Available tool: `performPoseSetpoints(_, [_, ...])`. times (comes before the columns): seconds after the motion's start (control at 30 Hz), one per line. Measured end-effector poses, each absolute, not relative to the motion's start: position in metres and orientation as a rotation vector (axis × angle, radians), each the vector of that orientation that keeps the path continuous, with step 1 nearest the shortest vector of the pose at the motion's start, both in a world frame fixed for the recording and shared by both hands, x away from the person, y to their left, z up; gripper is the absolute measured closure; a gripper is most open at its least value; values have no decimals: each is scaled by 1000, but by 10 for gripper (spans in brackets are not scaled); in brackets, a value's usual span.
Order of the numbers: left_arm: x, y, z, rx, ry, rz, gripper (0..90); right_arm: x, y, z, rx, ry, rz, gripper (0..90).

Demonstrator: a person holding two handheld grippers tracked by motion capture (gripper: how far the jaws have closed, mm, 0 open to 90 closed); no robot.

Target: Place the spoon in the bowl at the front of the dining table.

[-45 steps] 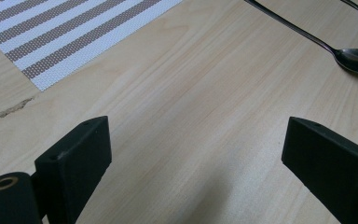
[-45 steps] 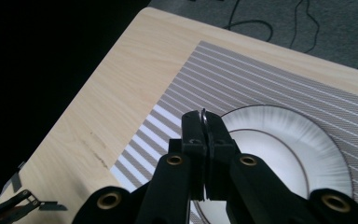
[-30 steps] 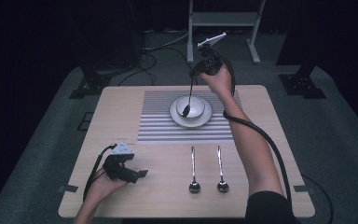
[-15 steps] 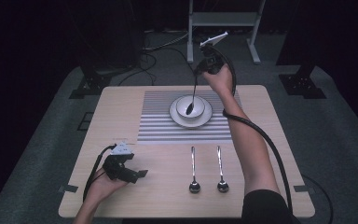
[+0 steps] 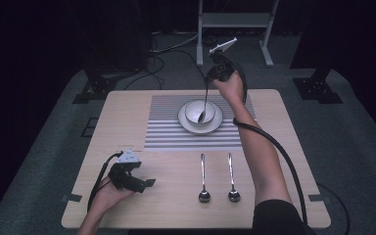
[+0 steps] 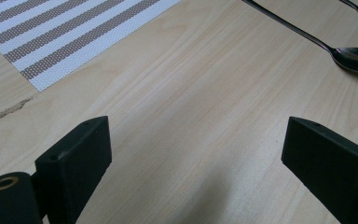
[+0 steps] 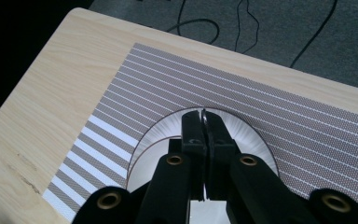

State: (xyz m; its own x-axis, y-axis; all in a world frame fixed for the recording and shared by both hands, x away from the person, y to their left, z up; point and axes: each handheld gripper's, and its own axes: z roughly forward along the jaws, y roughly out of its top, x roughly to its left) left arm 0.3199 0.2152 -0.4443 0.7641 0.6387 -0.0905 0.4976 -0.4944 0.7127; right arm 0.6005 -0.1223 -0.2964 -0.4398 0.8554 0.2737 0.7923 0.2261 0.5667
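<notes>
On a wooden table (image 5: 284, 161), the left gripper (image 5: 146, 183) rests near the front edge, its jaws wide apart and empty. Two spoons (image 5: 203, 178) lie side by side just beyond. Farther back, the right gripper (image 5: 215, 68), jaws clamped on a third spoon (image 5: 205, 100), dips it into a white bowl (image 5: 196, 108) on a plate (image 5: 215, 126) atop a striped placemat (image 5: 164, 122).

Three spoons were out: two lay side by side on the bare wood, the left spoon (image 5: 203, 176) and the right spoon (image 5: 232, 175), and a third spoon (image 5: 205, 103) stood in the one bowl (image 5: 199, 111). There was one plate (image 5: 216, 126) under that bowl, one striped mat (image 5: 166, 128), and one wooden table (image 5: 176, 205). Two grippers were counted, the left gripper (image 5: 148, 186) and the right gripper (image 5: 213, 73).
</notes>
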Motion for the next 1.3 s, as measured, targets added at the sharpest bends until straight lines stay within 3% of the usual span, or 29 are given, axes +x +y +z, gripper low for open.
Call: performPoseSetpoints(1.3, [321, 211, -447, 2212, 843, 232, 73, 590, -154, -340, 1686, 2425, 914, 777])
